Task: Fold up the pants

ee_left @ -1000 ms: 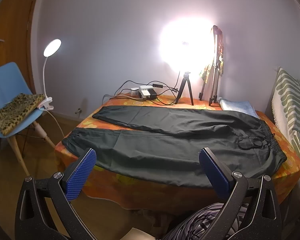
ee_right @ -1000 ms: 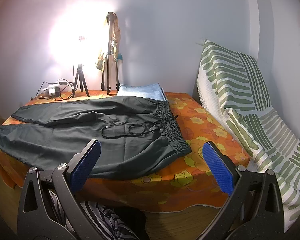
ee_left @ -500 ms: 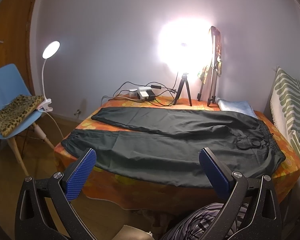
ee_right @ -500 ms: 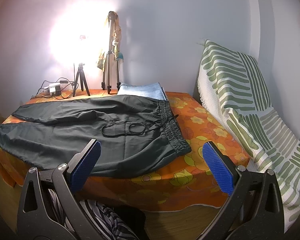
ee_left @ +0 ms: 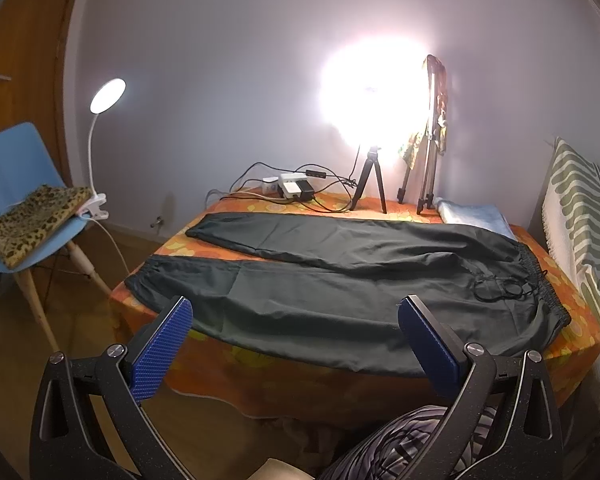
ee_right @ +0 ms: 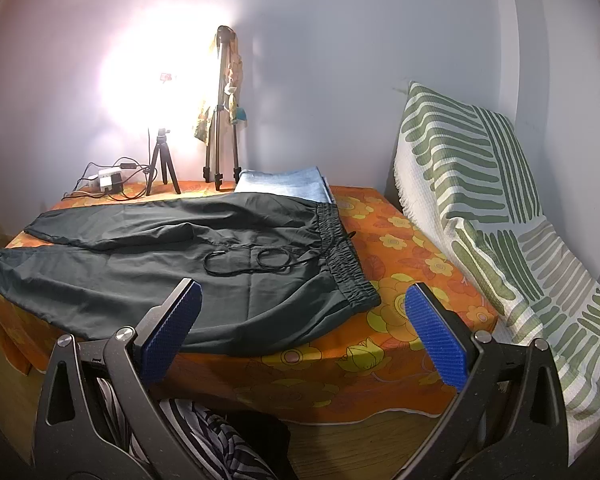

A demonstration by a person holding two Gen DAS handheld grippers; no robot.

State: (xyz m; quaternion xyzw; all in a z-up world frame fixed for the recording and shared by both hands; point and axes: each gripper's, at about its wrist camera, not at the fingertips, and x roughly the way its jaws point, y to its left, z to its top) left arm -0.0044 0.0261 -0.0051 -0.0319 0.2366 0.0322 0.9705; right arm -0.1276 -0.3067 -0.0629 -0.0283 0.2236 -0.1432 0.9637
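Dark green pants (ee_left: pixel 340 280) lie flat on the table's orange flowered cloth (ee_left: pixel 260 376), both legs pointing left, the elastic waistband at the right with a loose black drawstring (ee_right: pixel 256 262). They also show in the right wrist view (ee_right: pixel 148 272). My left gripper (ee_left: pixel 296 344) is open and empty, held in front of the table's near edge, level with the near leg. My right gripper (ee_right: pixel 304 328) is open and empty, held before the waistband's near corner (ee_right: pixel 360 292).
A bright ring light on a small tripod (ee_left: pixel 370 176), a taller tripod (ee_left: pixel 430 140), cables and a power strip (ee_left: pixel 292 188) stand at the table's back. Folded blue jeans (ee_right: pixel 284 188) lie at the back right. A blue chair (ee_left: pixel 20 208) with a clip lamp stands left; a striped cushion (ee_right: pixel 500 216) right.
Both grippers have drawn back and risen slightly, so the table sits a little lower and farther in both views. The pants have not moved.
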